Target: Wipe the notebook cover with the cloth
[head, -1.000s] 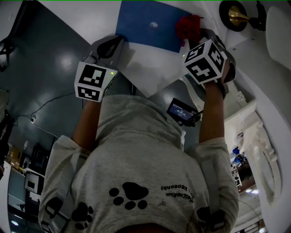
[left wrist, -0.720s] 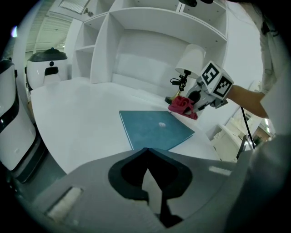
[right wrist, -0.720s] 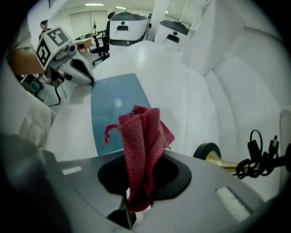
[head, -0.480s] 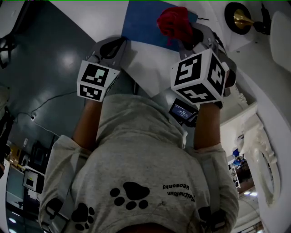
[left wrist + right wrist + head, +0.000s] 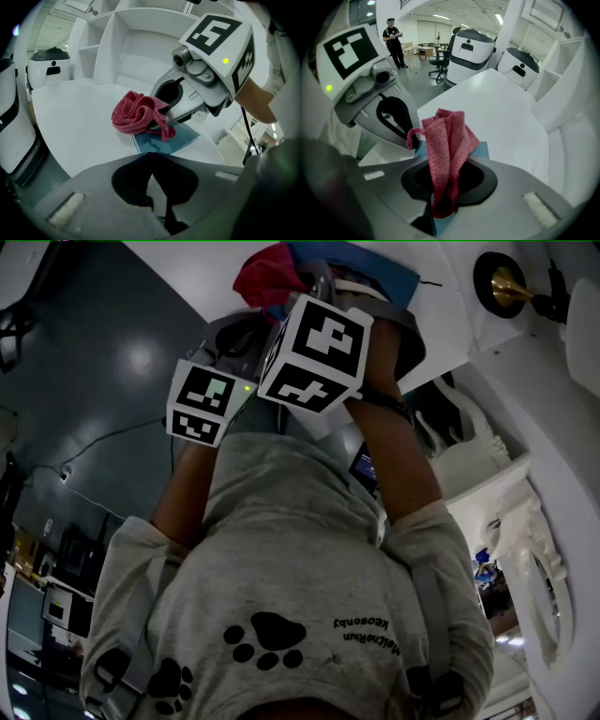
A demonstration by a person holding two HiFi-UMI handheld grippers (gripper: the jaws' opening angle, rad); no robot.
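Standing by the white counter [image 5: 79,122], I see the left hand-held gripper [image 5: 150,154] low at the near edge, its jaws pressed together with nothing clearly between them. The near corner of the blue notebook [image 5: 183,139] lies right at their tips, at twelve o'clock, and I cannot tell whether they nip it or only rest beside it. The notebook lies flat on the counter, close to its front edge. Over its far left corner, at roughly eleven o'clock from those tips, sits the red cloth [image 5: 133,115], bunched into a loose rosette with a tail drooping onto the cover. The right hand-held gripper [image 5: 164,119] reaches in from about two o'clock, its jaws pinching a fold of the cloth. To my eye a wiping stroke is in hand, with the cloth at the left end of the cover. Doing it well looks to be a matter of lowering the bunch so that a broad face of fabric bears on the cover, not just the tail. The sweep should then run toward three o'clock in straight, overlapping passes. The jaw tips should stay clear of the surface, and the pressure light enough that the notebook does not skid, with the left hand-held gripper steadying the near corner.
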